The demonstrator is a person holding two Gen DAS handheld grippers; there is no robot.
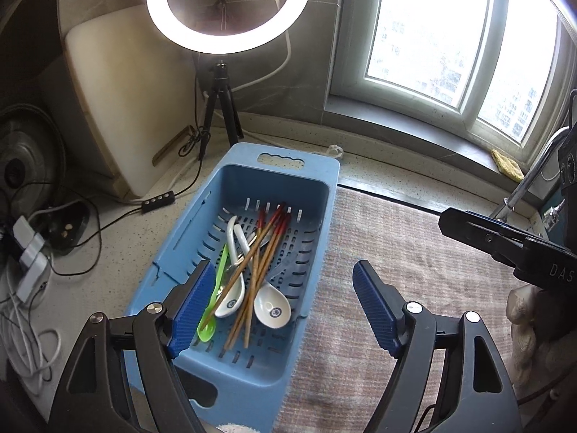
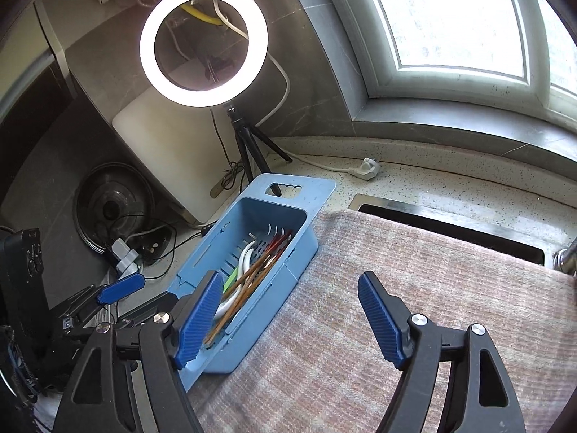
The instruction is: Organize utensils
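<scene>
A blue slotted basket [image 1: 180, 238] [image 2: 306, 238] sits on the counter beside a pinkish cloth. Inside lie two white ceramic spoons [image 1: 272, 308], a green plastic spoon [image 1: 212, 310] and several red-tipped wooden chopsticks [image 1: 267, 249] [image 2: 252, 281], all in a loose pile. My left gripper [image 1: 285, 274] hovers above the basket's near end, open, with nothing between its blue pads. My right gripper [image 2: 290, 281] stands open over the basket's right rim and the cloth, holding nothing. In the left wrist view the right gripper's black fingers [image 1: 483, 234] reach in from the right edge.
A lit ring light on a small black tripod [image 1: 220, 108] [image 2: 249, 148] stands behind the basket. A white cutting board [image 1: 119, 101] leans on the wall; cables, a power strip [image 1: 30, 259] and a pot lid [image 2: 108, 209] crowd the left. The cloth [image 1: 414, 288] [image 2: 396, 270] covers the sink area; a tap [image 1: 530, 176] rises at right.
</scene>
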